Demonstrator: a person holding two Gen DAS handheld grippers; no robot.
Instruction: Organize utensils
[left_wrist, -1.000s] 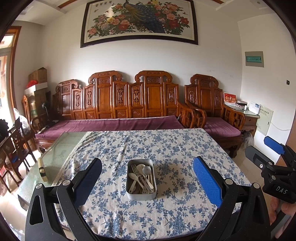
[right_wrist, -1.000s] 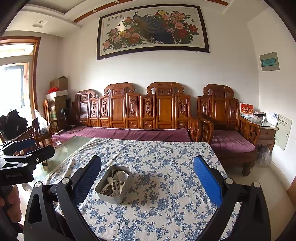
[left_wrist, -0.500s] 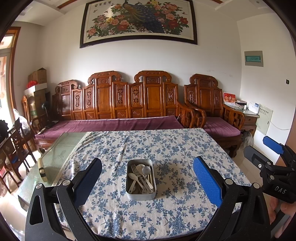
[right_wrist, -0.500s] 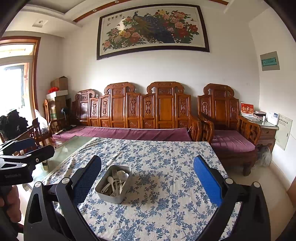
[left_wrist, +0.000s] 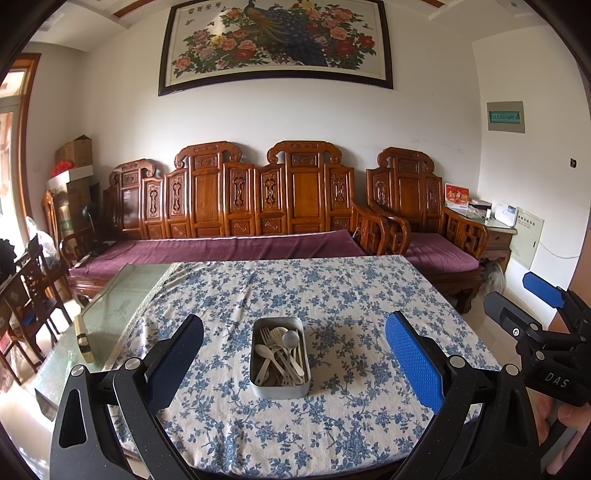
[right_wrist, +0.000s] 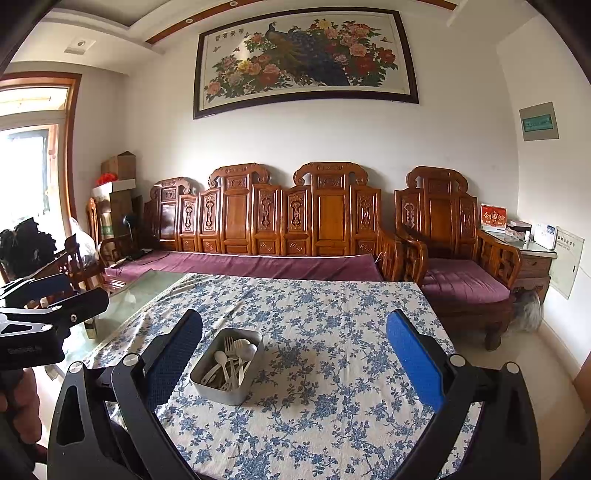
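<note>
A metal tin (left_wrist: 279, 357) is seen on the cloth-covered table (left_wrist: 332, 288), nearer the front edge than the far one, about midway between the side edges. Pale forks and spoons (left_wrist: 281, 350) are heaped loosely inside it, crossing each other. None is seen on the cloth.

Left gripper (left_wrist: 293, 356) is held wide, empty, above the front edge, lined up on the tin. Right gripper (right_wrist: 293, 360) likewise wide and empty, with the tin toward its left finger.

Stage is judged ambiguous: utensils either gathered in already, or awaiting sorting out of the tin. No next move is settled.

White walls, peacock painting (left_wrist: 275, 40), carved wooden bench (left_wrist: 243, 206), floral-clothed table (left_wrist: 332, 291)
</note>
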